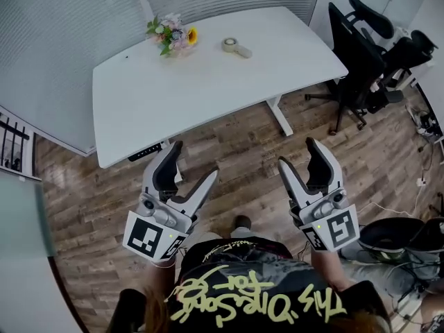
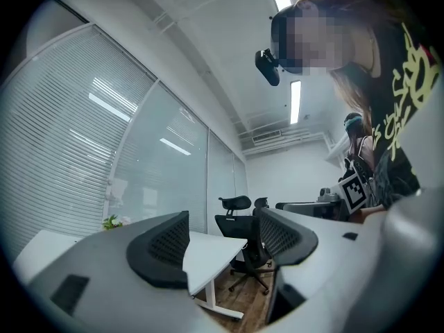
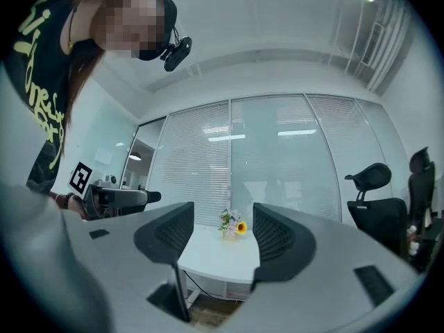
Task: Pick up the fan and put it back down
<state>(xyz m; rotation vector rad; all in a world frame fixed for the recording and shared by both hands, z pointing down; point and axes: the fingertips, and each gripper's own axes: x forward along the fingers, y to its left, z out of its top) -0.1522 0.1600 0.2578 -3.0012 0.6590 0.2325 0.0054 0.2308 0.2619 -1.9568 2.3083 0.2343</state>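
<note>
Both idle. Left claw (image 1: 194, 159) and right claw (image 1: 297, 151) are wide open with nothing between the jaws. A small round item with a stub handle, likely the fan (image 1: 236, 46), lies on the table (image 1: 208, 82) at 12 o'clock, well apart from the claws. Flowers (image 1: 171, 35) at 11. Risk: on the long reach, an off-centre pinch skids or tips the light fan.

Desk (image 1: 208, 89) bearing flowers (image 1: 171, 35) at far left, fan (image 1: 234, 46) near their right. Office chairs (image 1: 361, 54) right of desk. Left gripper (image 1: 193, 161) and right gripper (image 1: 300, 153) before desk, above floor (image 1: 236, 141).
</note>
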